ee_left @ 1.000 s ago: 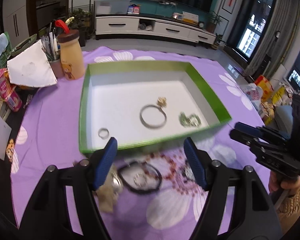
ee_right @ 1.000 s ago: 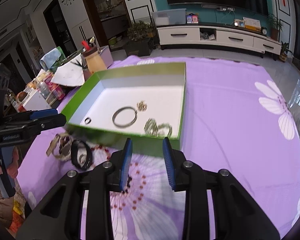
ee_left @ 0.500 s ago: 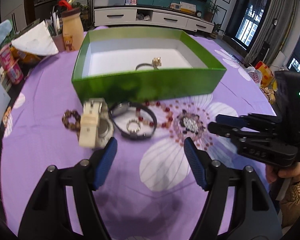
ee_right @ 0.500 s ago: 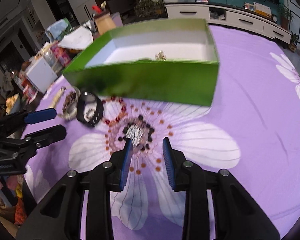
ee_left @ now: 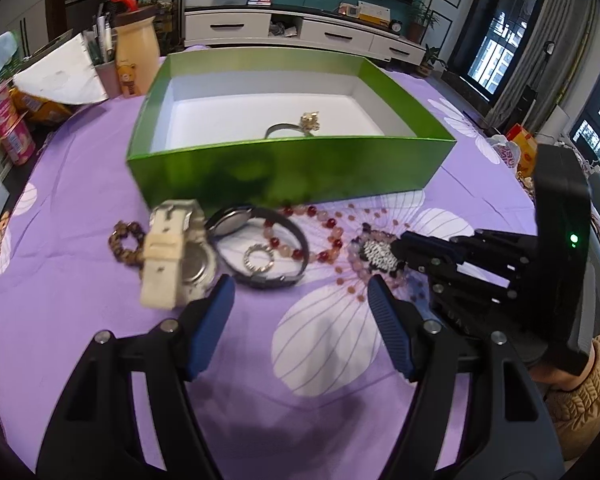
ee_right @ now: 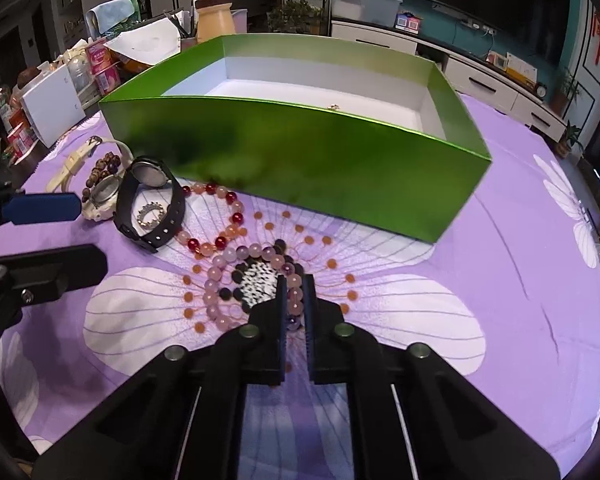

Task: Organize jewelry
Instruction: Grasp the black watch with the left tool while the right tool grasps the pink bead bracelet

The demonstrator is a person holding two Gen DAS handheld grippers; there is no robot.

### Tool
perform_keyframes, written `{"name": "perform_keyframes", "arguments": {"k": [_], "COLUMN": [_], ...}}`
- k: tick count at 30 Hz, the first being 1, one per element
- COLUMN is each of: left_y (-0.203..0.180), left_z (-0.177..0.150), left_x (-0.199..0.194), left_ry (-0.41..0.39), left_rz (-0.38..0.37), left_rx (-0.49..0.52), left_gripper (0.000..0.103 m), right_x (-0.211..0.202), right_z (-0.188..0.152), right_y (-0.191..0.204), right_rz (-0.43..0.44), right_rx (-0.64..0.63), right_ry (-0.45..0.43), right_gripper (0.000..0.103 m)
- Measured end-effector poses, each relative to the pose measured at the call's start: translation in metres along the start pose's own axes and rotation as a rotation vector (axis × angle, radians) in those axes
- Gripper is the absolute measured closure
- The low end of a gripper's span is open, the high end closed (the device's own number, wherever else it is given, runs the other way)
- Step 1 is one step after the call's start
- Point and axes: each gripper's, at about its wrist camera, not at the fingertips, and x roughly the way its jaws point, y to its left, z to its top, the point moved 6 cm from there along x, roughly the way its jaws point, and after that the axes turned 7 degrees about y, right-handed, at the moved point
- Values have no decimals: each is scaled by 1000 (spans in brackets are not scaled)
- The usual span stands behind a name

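Note:
A green box (ee_left: 292,168) with a white inside holds a silver bangle (ee_left: 278,130) and a gold piece (ee_left: 310,120). In front of it on the purple cloth lie a cream watch (ee_left: 172,256), a black watch (ee_left: 260,248) around a small sparkly ring (ee_left: 258,259), a brown bead bracelet (ee_left: 124,240), a red-and-pink bead bracelet (ee_right: 216,220) and a pale pink-purple bead bracelet (ee_right: 236,280) with a sparkly piece (ee_right: 256,280). My left gripper (ee_left: 300,304) is open just short of the watches. My right gripper (ee_right: 293,292) is shut on the pale bead bracelet's near side.
A cream bottle (ee_left: 134,56), a pen cup (ee_left: 106,68), papers and snack cans (ee_left: 18,136) crowd the table's far left. The flowered purple cloth (ee_right: 520,240) runs to the right of the box. A TV cabinet (ee_left: 300,32) stands beyond the table.
Both grippers dropped from above the box to the cloth in front of it. My right gripper moved onto the pale bead bracelet and closed from half open to nearly shut.

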Motion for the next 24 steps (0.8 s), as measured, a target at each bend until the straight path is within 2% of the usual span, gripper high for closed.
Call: {"name": "perform_keyframes", "arguments": {"k": [4,7,9,13,22,24], "left_y": [-7,-10,-9,-7,-10,-11], "left_z": [10,15,17,21,23,23], "left_x": [12,23,31,42,57,57], "left_ry": [22,50,69,96,138,134], "left_rz": [-11,-18,-31,-2,63,69], "left_rx": [24,25,10,10,34,38], "left_gripper": [45,46,51,65,71,80], "right_x": [-11,-18,-20,-19,-14,-13], "right_z": [-8,-15,-19,-23,-26,-27], "right_y": [-26,-37,-41,-41,-37,-37], "right_rz": [5,1,12,29,59,60], "right_rx": [65,81,90,101,102,103], "right_ry": [-11,-19,-21,-23,-11,-7], "right_gripper": [96,96,96,96,96,96]}}
